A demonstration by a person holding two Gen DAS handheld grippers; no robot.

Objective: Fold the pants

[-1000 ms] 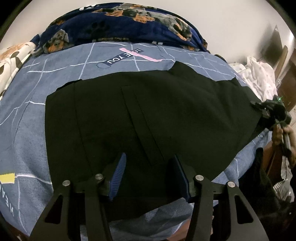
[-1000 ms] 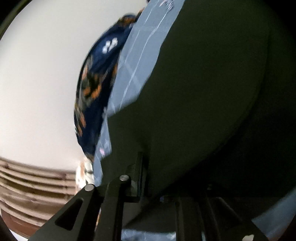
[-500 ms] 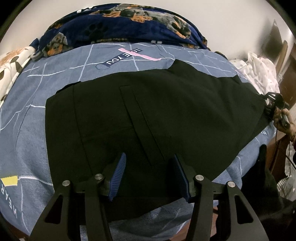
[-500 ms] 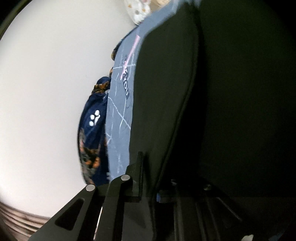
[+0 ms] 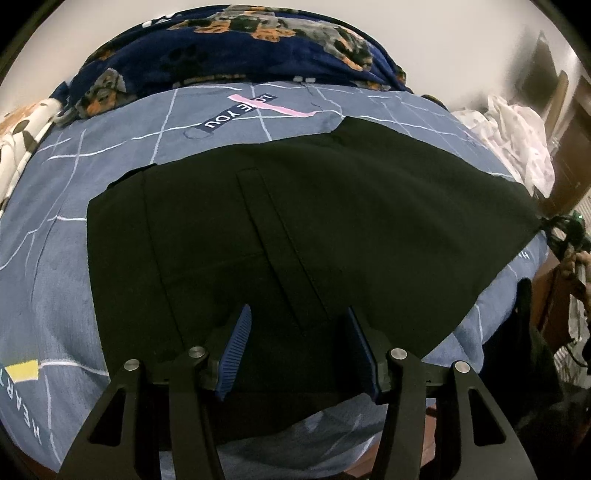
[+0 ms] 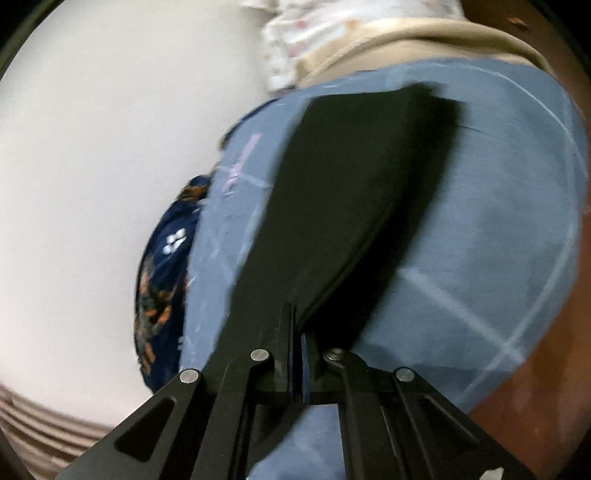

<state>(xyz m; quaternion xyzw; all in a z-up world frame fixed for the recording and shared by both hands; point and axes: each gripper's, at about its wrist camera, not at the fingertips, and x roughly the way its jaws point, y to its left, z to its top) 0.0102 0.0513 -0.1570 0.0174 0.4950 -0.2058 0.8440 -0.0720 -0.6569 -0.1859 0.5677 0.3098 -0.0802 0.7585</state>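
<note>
Bedsheet (image 5: 55, 266), blue-grey with pale grid lines, spread across bed; yellow patch at far left edge, dark "LOVE YOU" label (image 5: 240, 110) with pink strip toward rear centre. Dog-print navy blanket (image 5: 229, 48) bunched along rear edge against pale wall. Black pants (image 5: 295, 229) laid flat on sheet, spanning from left of centre to right edge of bed, seam lines running down middle. Left gripper (image 5: 299, 345) positioned low over near edge of pants, jaws wide apart, blue ribbed pads (image 5: 236, 343) on either side of cloth, nothing clamped. White clothing pile (image 5: 517, 133) at rear right beside bed. Right gripper (image 5: 565, 229) seen at far right of left wrist view, at right-hand corner of pants, cloth drawn to a point there. Right wrist view, blurred: right gripper (image 6: 297, 332) with jaws pressed together on edge of pants (image 6: 351, 184), cloth raised off bedsheet (image 6: 498, 240) near the jaws and casting shadow beneath. Navy blanket (image 6: 166, 258) to left, white fabric (image 6: 314, 33) at top, brown surface along right edge.
</note>
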